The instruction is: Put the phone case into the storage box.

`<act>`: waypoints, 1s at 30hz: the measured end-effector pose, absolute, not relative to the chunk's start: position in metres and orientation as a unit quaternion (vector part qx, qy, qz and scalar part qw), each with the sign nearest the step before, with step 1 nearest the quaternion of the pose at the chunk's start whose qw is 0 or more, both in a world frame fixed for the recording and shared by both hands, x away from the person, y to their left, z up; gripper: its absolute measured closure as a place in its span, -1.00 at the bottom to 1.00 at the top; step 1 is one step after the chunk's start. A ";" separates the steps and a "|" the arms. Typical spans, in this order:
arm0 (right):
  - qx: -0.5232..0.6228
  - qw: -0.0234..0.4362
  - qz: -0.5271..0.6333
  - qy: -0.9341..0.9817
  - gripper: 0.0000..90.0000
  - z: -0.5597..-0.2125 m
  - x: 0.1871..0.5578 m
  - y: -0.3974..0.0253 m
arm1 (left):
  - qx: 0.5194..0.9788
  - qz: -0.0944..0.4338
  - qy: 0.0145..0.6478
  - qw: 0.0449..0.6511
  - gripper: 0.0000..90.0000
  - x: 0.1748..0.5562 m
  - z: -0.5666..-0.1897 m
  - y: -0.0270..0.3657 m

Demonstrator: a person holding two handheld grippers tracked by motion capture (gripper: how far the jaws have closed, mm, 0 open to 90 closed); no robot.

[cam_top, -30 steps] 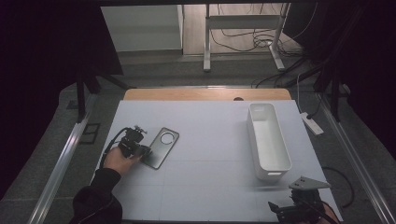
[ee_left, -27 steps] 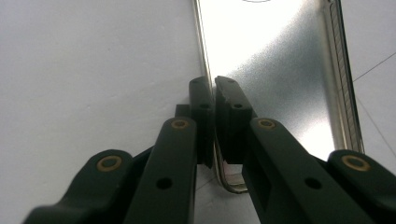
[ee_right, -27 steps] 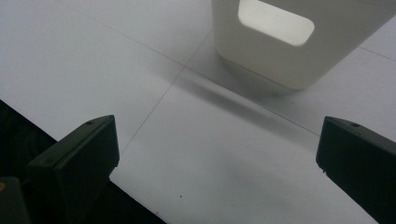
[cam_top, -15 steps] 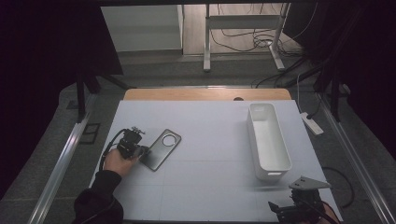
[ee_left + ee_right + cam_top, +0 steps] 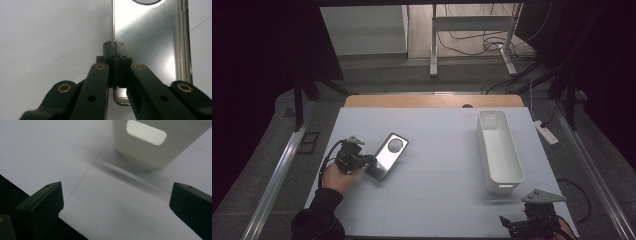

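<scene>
The flat, shiny silver phone-shaped case with a round cut-out [image 5: 386,156] lies on the white table's [image 5: 437,200] left half. The left gripper [image 5: 115,51] has its jaws pinched together over the case's long edge near one corner. It looks light, stiff and slippery, so a grip on the thin rim seems best; the right gripper [image 5: 116,202] hangs wide open before the white plastic bin [image 5: 160,142].

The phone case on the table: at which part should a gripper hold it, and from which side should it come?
Probably the near short end of the phone case, approached low from the person's side. It lies flat, so only its thin raised rim offers grip. The left gripper is shut there now, at the left corner.
</scene>
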State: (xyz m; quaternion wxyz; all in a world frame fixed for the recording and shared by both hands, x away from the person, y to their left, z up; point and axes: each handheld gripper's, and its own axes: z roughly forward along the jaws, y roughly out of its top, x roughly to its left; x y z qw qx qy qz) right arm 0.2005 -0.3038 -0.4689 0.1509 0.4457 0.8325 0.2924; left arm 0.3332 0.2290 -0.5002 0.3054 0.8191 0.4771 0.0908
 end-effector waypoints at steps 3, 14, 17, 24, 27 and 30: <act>0.446 0.151 0.293 0.832 -1.00 -0.469 0.200 -0.304 | 0.816 0.098 0.476 0.315 0.98 0.328 -0.498 0.227; 0.445 0.151 0.293 0.833 -1.00 -0.469 0.200 -0.304 | 0.806 0.122 0.469 0.341 0.98 0.306 -0.494 0.223; 0.445 0.150 0.294 0.833 -1.00 -0.469 0.200 -0.304 | 0.801 0.123 0.468 0.352 0.98 0.301 -0.492 0.222; 0.443 0.149 0.296 0.833 -1.00 -0.468 0.200 -0.304 | 0.793 0.130 0.464 0.373 0.98 0.285 -0.486 0.219; 0.440 0.149 0.298 0.834 -1.00 -0.468 0.200 -0.304 | 0.792 0.132 0.461 0.377 0.98 0.281 -0.484 0.218; 0.439 0.150 0.297 0.834 -1.00 -0.468 0.199 -0.303 | 0.788 0.136 0.459 0.387 0.98 0.274 -0.482 0.216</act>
